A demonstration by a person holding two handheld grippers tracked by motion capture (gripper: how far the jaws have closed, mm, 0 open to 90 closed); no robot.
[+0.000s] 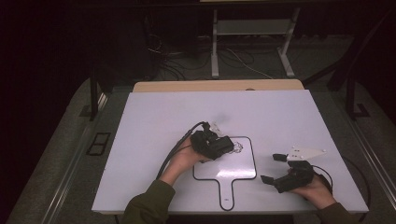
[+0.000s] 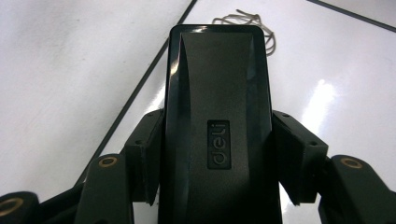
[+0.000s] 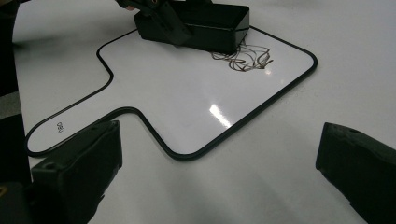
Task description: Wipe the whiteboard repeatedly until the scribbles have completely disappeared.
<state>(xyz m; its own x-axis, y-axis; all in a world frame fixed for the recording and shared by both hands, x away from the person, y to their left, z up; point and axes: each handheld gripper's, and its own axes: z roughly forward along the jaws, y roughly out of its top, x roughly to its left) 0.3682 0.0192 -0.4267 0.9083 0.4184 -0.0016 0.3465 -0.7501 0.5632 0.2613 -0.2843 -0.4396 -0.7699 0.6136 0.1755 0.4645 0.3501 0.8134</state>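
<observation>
From above the near side of the table [image 1: 154,112], the high view looks forward and down, with the floor at the top of the frame. The left gripper view sits very close over a black eraser [image 2: 217,126] at frame centre. The right gripper view looks low across the tabletop toward the paddle-shaped whiteboard [image 3: 196,98]. All three views share the brown scribble [image 3: 243,58] beside the eraser.

From my left gripper view the black eraser [image 2: 217,126] runs off the bottom edge, and it covers part of the brown scribble [image 2: 261,28] just beyond it. I can't read what that scribble says.
</observation>
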